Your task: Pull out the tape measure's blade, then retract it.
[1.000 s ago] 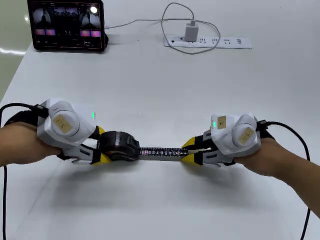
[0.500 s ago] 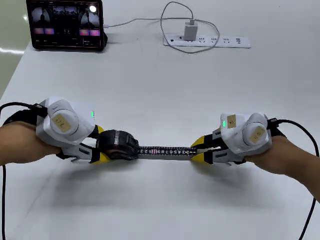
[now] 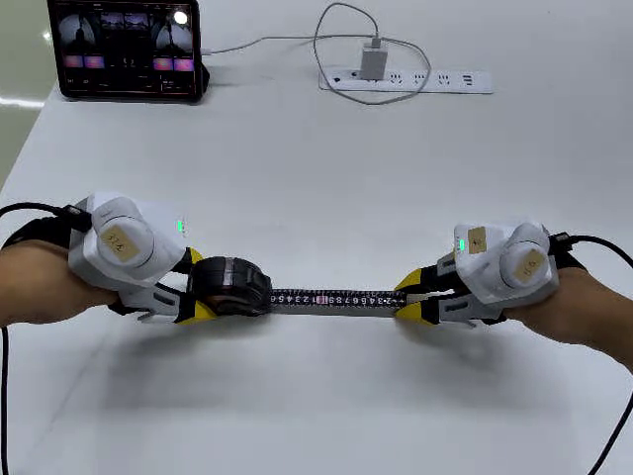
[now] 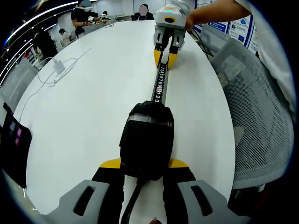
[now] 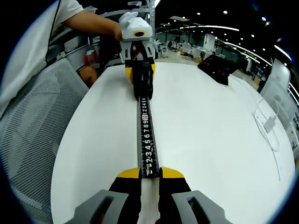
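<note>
**Inspector:** Change since a second ago: the right claw [image 3: 408, 297] has gone further right along the bench [image 3: 316, 168], and more blade [image 3: 336, 297] lies drawn out. The left claw [image 3: 200, 287] and the tape measure case [image 3: 232, 287] have kept their place.

**Clerk:** What cannot be checked?

**Inspector:** The blade's very end is buried between the right claw's jaws. The rear of the case is covered by the left claw, and no marking on the case can be read. In the head view the numerals are too small to read. The right gripper view gives 2 to 9, then a red mark.

**Clerk:** Claw states?

**Inspector:** The left claw is closed on the case, with a yellow tip on either side. The right claw is pinched narrow on the blade's end.

**Clerk:** Condition and position of the item?

**Inspector:** The case is black and rounded, and sits on the bench on the person's left. The blade is straight and runs level from the case mouth to the right claw. I cannot tell whether it touches the bench.
</note>
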`<state>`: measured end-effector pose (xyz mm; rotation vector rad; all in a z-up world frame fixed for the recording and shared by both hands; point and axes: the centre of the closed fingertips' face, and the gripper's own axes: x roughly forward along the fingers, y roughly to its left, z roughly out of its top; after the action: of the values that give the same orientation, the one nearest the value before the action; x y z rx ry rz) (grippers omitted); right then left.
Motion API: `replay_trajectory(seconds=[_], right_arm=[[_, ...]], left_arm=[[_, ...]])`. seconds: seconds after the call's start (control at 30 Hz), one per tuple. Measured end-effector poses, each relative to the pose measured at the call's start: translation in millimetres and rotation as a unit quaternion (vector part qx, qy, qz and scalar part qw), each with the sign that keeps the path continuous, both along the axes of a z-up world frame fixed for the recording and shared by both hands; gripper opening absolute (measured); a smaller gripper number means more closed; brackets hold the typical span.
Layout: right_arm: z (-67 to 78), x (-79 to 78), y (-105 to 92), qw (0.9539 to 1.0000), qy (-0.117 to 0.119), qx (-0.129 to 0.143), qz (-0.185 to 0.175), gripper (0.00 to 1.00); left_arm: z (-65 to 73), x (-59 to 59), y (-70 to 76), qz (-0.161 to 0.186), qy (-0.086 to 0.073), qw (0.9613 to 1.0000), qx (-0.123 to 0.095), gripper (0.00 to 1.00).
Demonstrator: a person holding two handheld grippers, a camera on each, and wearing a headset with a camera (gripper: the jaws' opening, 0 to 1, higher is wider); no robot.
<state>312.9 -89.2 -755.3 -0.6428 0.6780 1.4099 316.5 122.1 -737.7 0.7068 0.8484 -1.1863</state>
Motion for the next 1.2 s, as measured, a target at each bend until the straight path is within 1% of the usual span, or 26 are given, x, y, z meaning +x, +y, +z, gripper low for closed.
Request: replay_trajectory(seconds=[0.6,0.97,1.2], right_arm=[[1.5,1.5,-23.5,0.9998,-0.003,-0.018,-0.002,0.09],[5.7,0.3,-32.3,0.9996,-0.004,-0.027,0.0,0.09],[6.7,-1.7,-43.6,0.9993,-0.008,-0.035,0.003,0.09]], left_arm=[[-0.4,-0.5,-0.2,0.002,0.0,1.0,0.001,0.26],[-0.2,-0.6,0.1,0.002,0.001,1.0,0.001,0.26],[-0.1,-0.3,0.3,0.004,0.002,1.0,0.001,0.26]])
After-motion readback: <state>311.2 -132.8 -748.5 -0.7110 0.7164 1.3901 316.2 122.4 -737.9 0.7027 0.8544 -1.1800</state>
